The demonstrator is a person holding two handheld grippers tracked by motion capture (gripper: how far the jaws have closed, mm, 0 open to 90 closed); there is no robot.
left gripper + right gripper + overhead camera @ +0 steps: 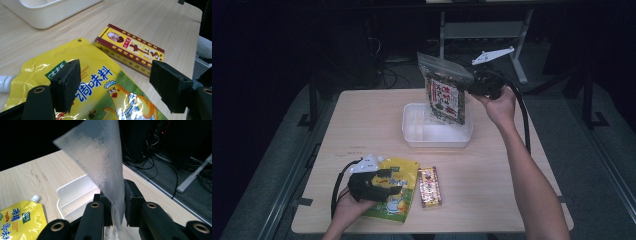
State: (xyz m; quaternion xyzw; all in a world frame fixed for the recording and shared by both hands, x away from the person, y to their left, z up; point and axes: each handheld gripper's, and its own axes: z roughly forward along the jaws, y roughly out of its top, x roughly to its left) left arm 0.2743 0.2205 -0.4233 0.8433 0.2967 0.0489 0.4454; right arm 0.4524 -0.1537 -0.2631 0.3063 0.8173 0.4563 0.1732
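Note:
My right gripper (472, 86) is shut on the clear top edge of a seaweed snack bag (446, 95), which hangs tilted over the white tray (412, 135). In the right gripper view the bag's translucent flap (100, 160) is pinched between the two pads, with the tray (72, 195) below. My left gripper (398, 186) stands open low over a yellow seasoning pouch (404, 172) at the table's front left. The pouch (100, 82) lies under and between the open jaws without being pressed. A red and yellow box (429, 186) lies just right of the pouch; the same box (130, 48) lies beyond the jaws.
The wooden table (362, 120) stands over a dark floor with cables and a grey desk frame (517, 50) behind. The tray sits at the table's back centre. Bare tabletop lies left of the tray and at the front right.

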